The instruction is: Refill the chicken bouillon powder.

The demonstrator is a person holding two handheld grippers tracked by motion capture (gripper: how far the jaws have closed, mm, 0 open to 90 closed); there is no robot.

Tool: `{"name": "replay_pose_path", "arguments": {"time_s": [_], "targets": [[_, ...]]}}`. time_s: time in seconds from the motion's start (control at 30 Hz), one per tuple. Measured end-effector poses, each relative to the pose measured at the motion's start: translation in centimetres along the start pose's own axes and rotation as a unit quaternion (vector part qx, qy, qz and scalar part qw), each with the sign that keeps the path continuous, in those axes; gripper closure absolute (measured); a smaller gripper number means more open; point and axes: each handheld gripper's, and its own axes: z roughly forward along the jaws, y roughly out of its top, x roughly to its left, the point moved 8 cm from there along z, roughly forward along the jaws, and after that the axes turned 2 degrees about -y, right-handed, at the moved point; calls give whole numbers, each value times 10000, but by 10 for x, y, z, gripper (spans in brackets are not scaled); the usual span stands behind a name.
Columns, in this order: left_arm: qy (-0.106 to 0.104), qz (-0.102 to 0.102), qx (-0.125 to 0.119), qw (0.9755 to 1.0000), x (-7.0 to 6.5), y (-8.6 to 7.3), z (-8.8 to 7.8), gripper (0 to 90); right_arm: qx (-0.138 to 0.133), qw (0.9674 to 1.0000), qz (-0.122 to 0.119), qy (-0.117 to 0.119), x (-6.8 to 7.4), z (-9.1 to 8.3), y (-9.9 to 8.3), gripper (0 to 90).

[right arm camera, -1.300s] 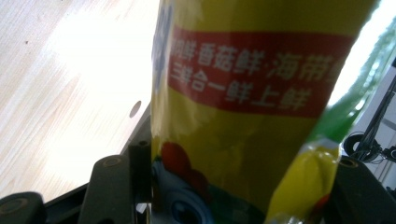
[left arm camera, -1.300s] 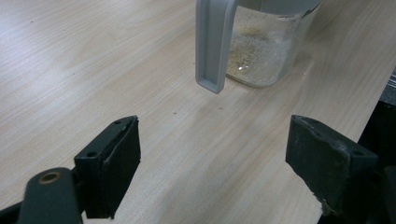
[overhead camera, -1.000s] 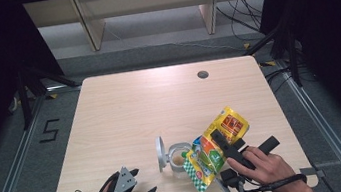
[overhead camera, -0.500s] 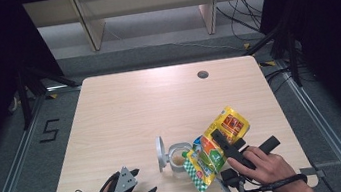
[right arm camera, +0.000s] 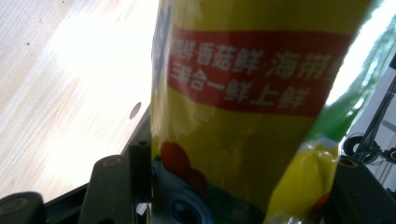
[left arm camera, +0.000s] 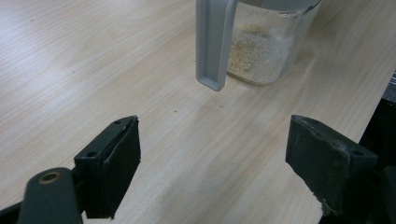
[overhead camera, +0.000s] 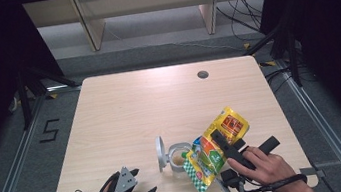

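The table (overhead camera: 125, 112) was made of pale wood, and it had a small round hole (overhead camera: 202, 75) near its far edge, at about 1 o'clock from the middle. On the grey floor (overhead camera: 152, 55) at 9 o'clock from the table, a white number 5 (overhead camera: 50, 130) was marked. A shiny metal rail (overhead camera: 12, 168) ran along the floor at 8 o'clock, and another rail (overhead camera: 324, 125) ran at 4 o'clock. Black cables (overhead camera: 243, 20) lay in a messy bunch at 1 o'clock, beyond the table. Two wooden legs (overhead camera: 90, 24) of a shelf stood at 12 o'clock, far back. A black stand (overhead camera: 26, 91) stood at 10 o'clock
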Motion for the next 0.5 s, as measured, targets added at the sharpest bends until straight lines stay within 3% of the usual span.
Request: {"name": "replay_pose_path", "arguments": {"time_s": [0.17,0.3,0.5], "targets": [[10,67,21,10000,1,0,0,174,-51,10000,-45,3,-1,1,3,441],[4,-1,-20,10000,0,0,0,174,-113,9999,-23,-27,-2,0,4,442],[3,6,4,10000,0,0,0,174,20,10000,-28,1,0,0,-2,452]]}}
